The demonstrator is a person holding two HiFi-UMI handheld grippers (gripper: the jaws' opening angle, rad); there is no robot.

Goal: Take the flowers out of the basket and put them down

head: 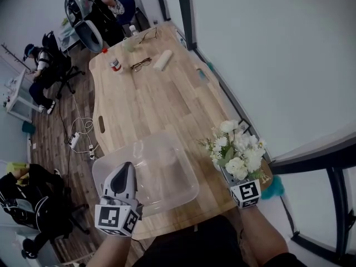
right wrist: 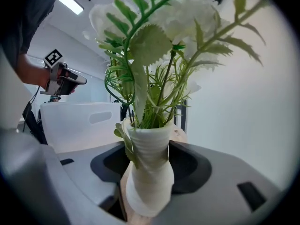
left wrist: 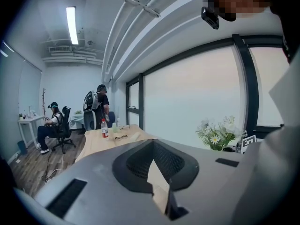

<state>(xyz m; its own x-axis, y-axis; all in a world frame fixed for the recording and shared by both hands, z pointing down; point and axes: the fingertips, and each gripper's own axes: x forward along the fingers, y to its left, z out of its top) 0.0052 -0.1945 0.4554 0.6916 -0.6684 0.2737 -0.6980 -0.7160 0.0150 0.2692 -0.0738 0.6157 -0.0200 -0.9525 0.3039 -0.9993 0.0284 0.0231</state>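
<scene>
A bunch of white flowers with green leaves [head: 236, 149] is upright at the right edge of the wooden table [head: 144, 104]. My right gripper [head: 238, 178] is shut on its white wrapped stem [right wrist: 149, 172], and the blooms [right wrist: 154, 55] rise above the jaws. The clear plastic basket [head: 167, 143] stands at the table's front, left of the flowers, and shows as a white wall [right wrist: 79, 125] in the right gripper view. My left gripper [head: 125, 170] hovers over the basket's left rim, jaws together with nothing seen between them [left wrist: 157, 182]. The flowers [left wrist: 218, 135] appear at its right.
At the table's far end are a red-capped bottle [head: 115, 65], glasses [head: 140, 64] and a white roll [head: 162, 60]. A window wall runs close along the table's right edge. People sit on chairs at the left [head: 41, 65], and cables [head: 80, 138] lie on the floor.
</scene>
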